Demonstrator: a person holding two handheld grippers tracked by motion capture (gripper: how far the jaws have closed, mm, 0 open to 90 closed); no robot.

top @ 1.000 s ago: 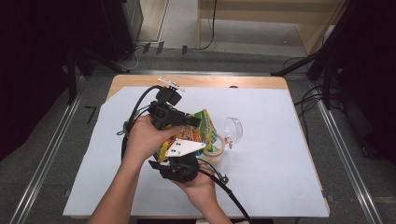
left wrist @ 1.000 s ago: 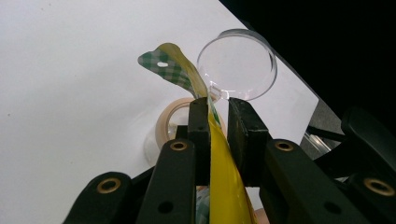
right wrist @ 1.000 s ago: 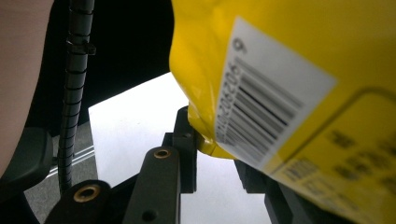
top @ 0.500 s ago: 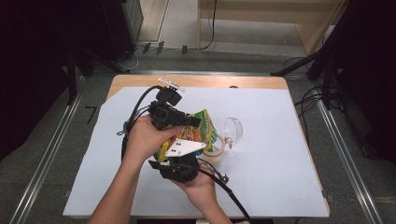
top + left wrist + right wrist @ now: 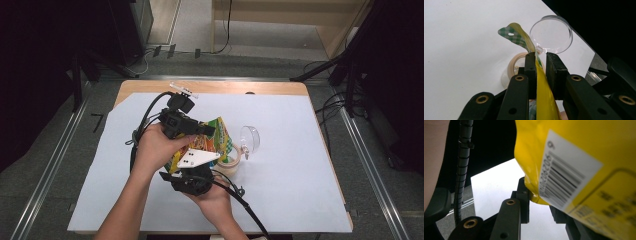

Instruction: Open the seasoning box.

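**Above the jar at the table's middle: a snack bag pinched from both sides**

Over the white table sheet (image 5: 300, 180), you hold a yellow snack bag (image 5: 212, 137) between both tools, tilted over a clear jar (image 5: 231, 161) that stands just at its 4 o'clock. The left gripper (image 5: 539, 61) has its jaws drawn narrow on the bag's top seam, the yellow film running up between the pads to the green-checked hang tab (image 5: 512, 35). The right gripper (image 5: 537, 195) grips the bag's lower corner, below the barcode label (image 5: 564, 177); its jaws look closed on the film there.

Treat the bag as light, thin and slippery: the film creases and folds where you pinch it, so it gives you no stiffness to steer by. The sealed seams and corners are the sound places to hold, as you do now; a grip on the puffed middle would likely crush what is inside.

The jar is open, its hinged clear lid (image 5: 250, 139) swung back towards 2 o'clock. In the left gripper view its pale mouth (image 5: 517, 66) sits right under the bag. Whether anything lies in the jar, I cannot tell, nor how full the bag is.
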